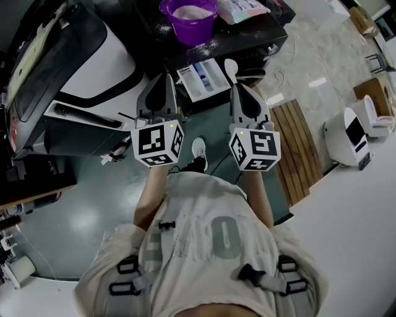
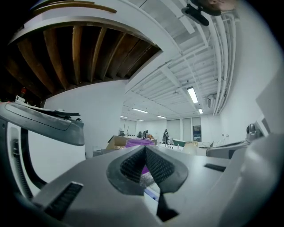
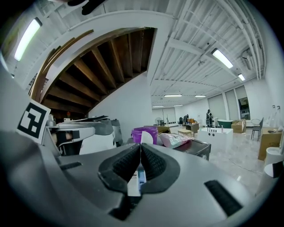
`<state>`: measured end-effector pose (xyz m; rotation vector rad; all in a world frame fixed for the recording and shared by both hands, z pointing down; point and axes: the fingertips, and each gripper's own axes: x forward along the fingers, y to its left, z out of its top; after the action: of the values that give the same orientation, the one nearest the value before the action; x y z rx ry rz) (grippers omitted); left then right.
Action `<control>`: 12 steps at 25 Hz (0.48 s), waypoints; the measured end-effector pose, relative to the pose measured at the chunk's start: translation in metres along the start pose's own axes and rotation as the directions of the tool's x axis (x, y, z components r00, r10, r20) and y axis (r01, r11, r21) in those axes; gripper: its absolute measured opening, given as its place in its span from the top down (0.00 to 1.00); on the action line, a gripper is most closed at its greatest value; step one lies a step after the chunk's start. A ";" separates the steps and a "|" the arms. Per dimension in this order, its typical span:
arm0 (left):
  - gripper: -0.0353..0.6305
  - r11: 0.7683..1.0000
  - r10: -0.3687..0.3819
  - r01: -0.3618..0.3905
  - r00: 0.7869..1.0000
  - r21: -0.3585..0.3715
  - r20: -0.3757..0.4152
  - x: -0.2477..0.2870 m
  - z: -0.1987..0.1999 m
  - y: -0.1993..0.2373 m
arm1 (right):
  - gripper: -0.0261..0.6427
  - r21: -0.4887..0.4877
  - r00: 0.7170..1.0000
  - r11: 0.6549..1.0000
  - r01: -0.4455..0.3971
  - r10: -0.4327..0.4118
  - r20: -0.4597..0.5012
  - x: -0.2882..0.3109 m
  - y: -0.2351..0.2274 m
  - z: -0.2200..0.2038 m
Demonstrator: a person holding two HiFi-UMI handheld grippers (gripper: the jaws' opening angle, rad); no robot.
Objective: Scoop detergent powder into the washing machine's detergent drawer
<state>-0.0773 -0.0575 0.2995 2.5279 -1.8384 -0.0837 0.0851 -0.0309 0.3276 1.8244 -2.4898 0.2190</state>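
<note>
Detergent powder [image 1: 189, 11] lies in purple bucket [image 1: 185, 30], top centre of head view; gripper views show bucket wall only. Just below it, right tongs [image 1: 237, 86] clamp white spoon [image 1: 231, 68]; left tongs [image 1: 166, 77] together, empty.

The top edge clips the purple tub [image 1: 185, 31]; the spoon [image 1: 230, 67] has its handle buried between fingers of the right gripper [image 1: 238, 88].

Large print, perhaps "40", on the person's shirt [image 1: 199, 207]
</note>
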 end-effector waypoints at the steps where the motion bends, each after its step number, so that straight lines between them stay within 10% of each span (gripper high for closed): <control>1: 0.91 1.000 0.002 -0.002 1.000 0.002 0.001 0.013 0.000 0.006 | 0.94 -0.002 1.000 1.000 -0.005 0.005 -0.003 0.016 -0.002 0.002; 12: 0.91 0.997 -0.019 0.021 1.000 0.074 -0.025 0.114 -0.013 0.037 | 0.94 0.051 0.999 0.999 -0.009 0.011 -0.035 0.121 -0.025 0.010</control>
<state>-0.0767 -0.1777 0.3105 2.5841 -1.8413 0.0151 0.0725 -0.1544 0.3350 1.8097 -2.4926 0.3154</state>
